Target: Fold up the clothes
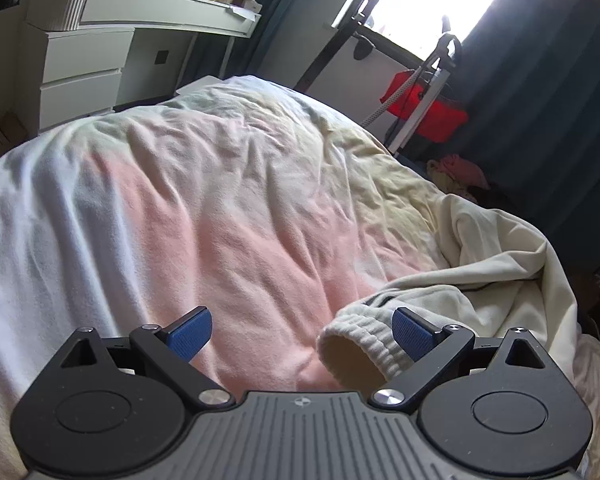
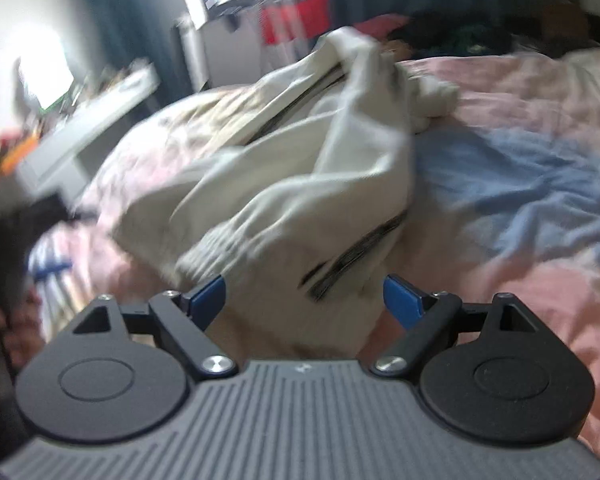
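Left wrist view: the left gripper (image 1: 302, 334) gapes wide over the bed (image 1: 204, 208), the cream garment (image 1: 452, 280) ahead to its right, a ribbed cuff (image 1: 360, 344) touching its right finger. Right wrist view, blurred: the right gripper (image 2: 304, 300) is spread apart, the garment (image 2: 300, 168) heaped just ahead.

Cream garment (image 1: 480, 280): soft matt cloth, heavy knit, with a ribbed cuff (image 1: 364, 340) and dark printed stripes (image 2: 352, 256). Bed cover (image 1: 220, 200) beneath it: fleecy matt cloth, finely rumpled, in pink, white and pale blue patches. Left hand-held gripper (image 1: 302, 330), beside the cuff: matt black plastic arms, blue fingers (image 1: 190, 334) of fine-textured rubbery finish, bright polished metal pivot screws, grey ribbed plastic body. Right hand-held gripper (image 2: 304, 298), before the garment: same finishes. Drawer unit (image 1: 80, 76) beyond the bed: smooth white, semi-matt.
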`<act>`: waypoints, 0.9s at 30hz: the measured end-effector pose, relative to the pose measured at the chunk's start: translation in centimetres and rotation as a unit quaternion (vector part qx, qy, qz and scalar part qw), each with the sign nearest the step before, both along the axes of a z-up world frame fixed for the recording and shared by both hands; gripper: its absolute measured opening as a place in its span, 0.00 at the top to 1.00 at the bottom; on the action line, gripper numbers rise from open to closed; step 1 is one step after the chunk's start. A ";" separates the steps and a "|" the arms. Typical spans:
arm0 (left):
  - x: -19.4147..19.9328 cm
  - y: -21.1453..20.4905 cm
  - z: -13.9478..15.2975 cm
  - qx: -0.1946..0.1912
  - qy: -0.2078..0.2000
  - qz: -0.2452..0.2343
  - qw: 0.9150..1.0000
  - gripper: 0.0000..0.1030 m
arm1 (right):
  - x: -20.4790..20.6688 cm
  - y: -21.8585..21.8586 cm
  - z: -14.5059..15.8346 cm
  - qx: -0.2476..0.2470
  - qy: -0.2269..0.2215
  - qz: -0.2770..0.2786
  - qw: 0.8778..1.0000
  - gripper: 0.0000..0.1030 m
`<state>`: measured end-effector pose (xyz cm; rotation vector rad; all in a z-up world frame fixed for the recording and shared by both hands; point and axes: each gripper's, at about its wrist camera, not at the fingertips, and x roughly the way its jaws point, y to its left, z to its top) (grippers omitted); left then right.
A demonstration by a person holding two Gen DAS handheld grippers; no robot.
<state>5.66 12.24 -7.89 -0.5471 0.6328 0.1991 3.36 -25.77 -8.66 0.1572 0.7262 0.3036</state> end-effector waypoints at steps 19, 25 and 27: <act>-0.3 -0.5 0.3 -0.003 -0.012 -0.013 1.000 0.05 | 1.1 -7.6 -3.9 0.044 0.126 -0.257 0.957 0.16; -0.3 -0.8 0.2 -0.013 -0.014 -0.029 0.999 0.05 | -0.2 -9.2 -3.0 0.166 0.135 -0.231 0.949 0.16; -0.1 -1.1 -0.1 -0.019 -0.013 -0.041 0.999 0.05 | -1.0 -9.2 -2.3 0.202 0.119 -0.193 0.953 0.16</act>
